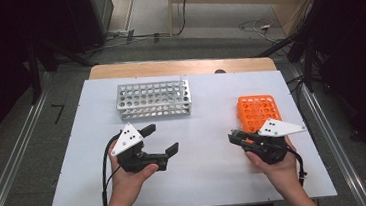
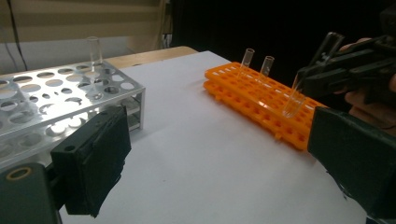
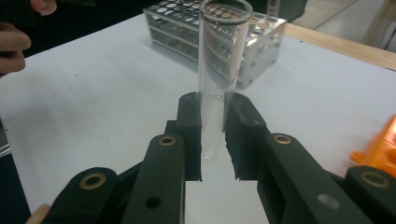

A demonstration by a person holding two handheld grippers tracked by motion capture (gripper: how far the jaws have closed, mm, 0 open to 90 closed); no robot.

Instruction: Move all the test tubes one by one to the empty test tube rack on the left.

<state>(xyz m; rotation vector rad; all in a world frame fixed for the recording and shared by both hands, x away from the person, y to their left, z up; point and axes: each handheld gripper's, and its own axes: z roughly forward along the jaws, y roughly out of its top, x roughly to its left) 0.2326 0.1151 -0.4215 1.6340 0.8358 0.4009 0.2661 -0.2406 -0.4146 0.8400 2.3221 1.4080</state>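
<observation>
Right gripper view shows the right gripper (image 3: 212, 140) with its jaws closed on a clear glass test tube (image 3: 219, 79), the pads pressing its lower part while the open mouth stands above them. In the left gripper view that tube (image 2: 306, 77) hangs tilted over the near end of the orange rack (image 2: 261, 100), its round bottom just above the holes; two more tubes (image 2: 257, 65) stand upright in the rack's far end. In the high view the orange rack (image 1: 256, 111) lies near the table's right edge, and the metal rack (image 1: 154, 99) sits toward the far left part of the white table (image 1: 202, 176). The left gripper (image 1: 160, 141) is held near the front of the table, its jaws spread wide with nothing between them.
</observation>
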